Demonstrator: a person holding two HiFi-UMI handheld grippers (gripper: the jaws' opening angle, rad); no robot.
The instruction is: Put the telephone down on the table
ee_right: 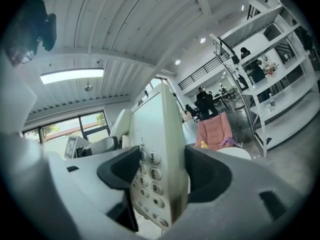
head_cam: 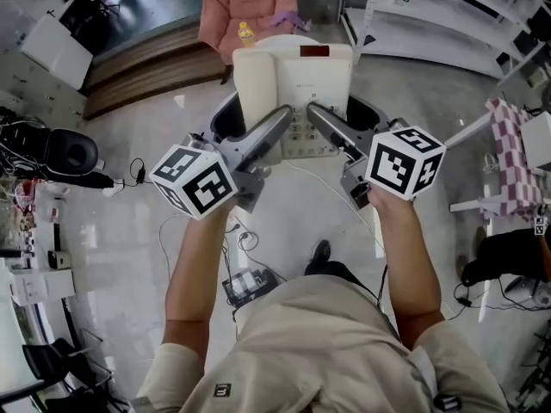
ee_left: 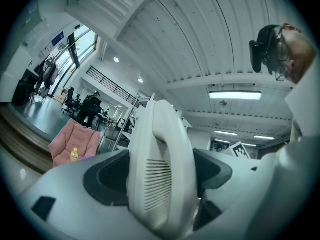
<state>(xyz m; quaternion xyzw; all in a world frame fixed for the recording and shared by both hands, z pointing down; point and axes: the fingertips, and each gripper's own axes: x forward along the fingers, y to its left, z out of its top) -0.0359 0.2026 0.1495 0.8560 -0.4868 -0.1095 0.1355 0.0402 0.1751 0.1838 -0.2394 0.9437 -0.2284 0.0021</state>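
Glossy pale floor point(head_cam: 284, 222) runs under me, with white shelving point(head_cam: 448, 15) off to the right and a pink chair point(head_cam: 245, 3) ahead carrying a small yellow bottle point(head_cam: 245, 33). Up in the air between my two claws is the telephone point(head_cam: 293, 84), a cream desk set, resting on nothing.

My left gripper point(head_cam: 274, 126) is clamped on the handset point(ee_left: 160, 179) side, its dark pads pressed against both flanks of the receiver. My right gripper point(head_cam: 325, 123) bites the opposite edge, jaws closed across the keypad point(ee_right: 147, 184), with the number buttons showing between them. Both gripper views look upward at the ceiling, so I judge the phone is tipped in my hold, not level.

Just past the phone's far edge I see a curved white rim, which I take for the table point(ee_right: 234, 153), standing near the pink chair. So I am in the carrying step; the set-down has not begun.

Next I would need to bring both claws forward together, level the base, lower it until it sits flat on the tabletop, and only then let both pairs of jaws part
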